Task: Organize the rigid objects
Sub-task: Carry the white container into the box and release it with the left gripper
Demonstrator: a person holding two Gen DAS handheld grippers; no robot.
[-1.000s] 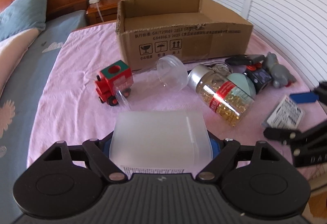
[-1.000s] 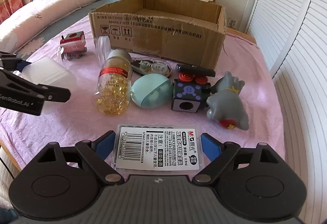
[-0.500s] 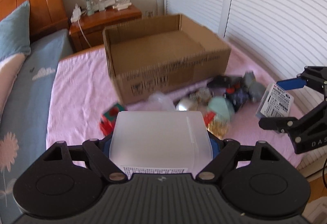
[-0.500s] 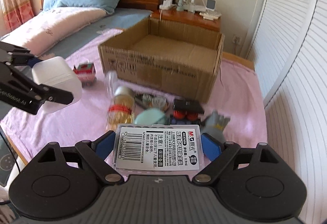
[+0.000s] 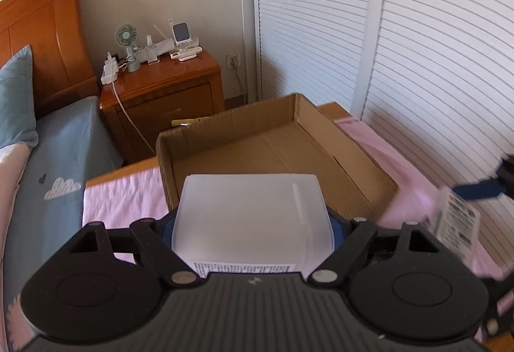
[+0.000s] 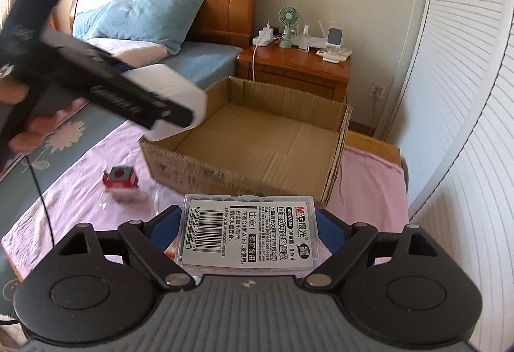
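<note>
- The white tub [image 5: 253, 217] sits clamped between the blue pads [image 5: 335, 228] of the left gripper [image 5: 253, 228], jaws about half apart, held in the air over the near-left corner of the box [image 5: 321, 153].
- The refill case [image 6: 249, 231], label up, is pinched between the pads [image 6: 331, 228] of the right gripper [image 6: 249, 230], jaws fairly wide, in the air just short of the box's near wall.
- The box is open-topped with its floor bare, resting on a pink cloth [image 6: 369, 185] on the bed.
- 1 red toy [image 6: 120, 178] lies blurred on the cloth, left of the box.
- A nightstand [image 6: 298, 66] with 1 small fan [image 6: 287, 26] stands behind the box.
</note>
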